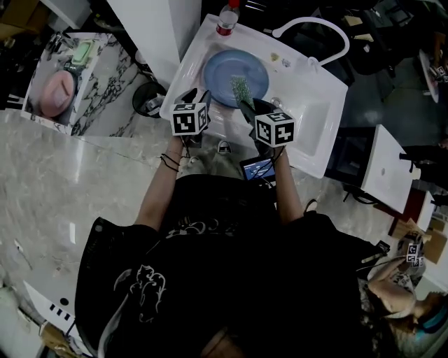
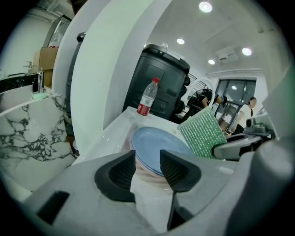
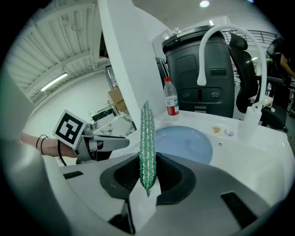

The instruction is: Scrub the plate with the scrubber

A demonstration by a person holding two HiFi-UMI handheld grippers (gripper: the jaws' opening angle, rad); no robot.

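A blue plate (image 1: pixel 220 73) (image 2: pixel 156 145) (image 3: pixel 184 143) lies in the white sink (image 1: pixel 308 105). My right gripper (image 1: pixel 246 106) (image 3: pixel 148 177) is shut on a green scrubber (image 1: pixel 242 91) (image 3: pixel 147 138) (image 2: pixel 203 133), which stands on edge above the plate's near right part. My left gripper (image 1: pixel 194 96) (image 2: pixel 147 168) is open at the plate's near left rim. The rim shows through the gap just beyond its pads (image 2: pixel 120 173), and nothing is pressed between them. In the right gripper view the left gripper (image 3: pixel 106 144) sits to the left of the scrubber.
A clear bottle with a red label (image 1: pixel 226 19) (image 2: pixel 146 97) (image 3: pixel 171 97) stands on the sink's far rim. A white curved faucet (image 1: pixel 315 28) (image 3: pixel 221 34) arches over the far right. A dark bin (image 2: pixel 159 83) stands behind the sink. A marble counter (image 1: pixel 105 77) lies to the left.
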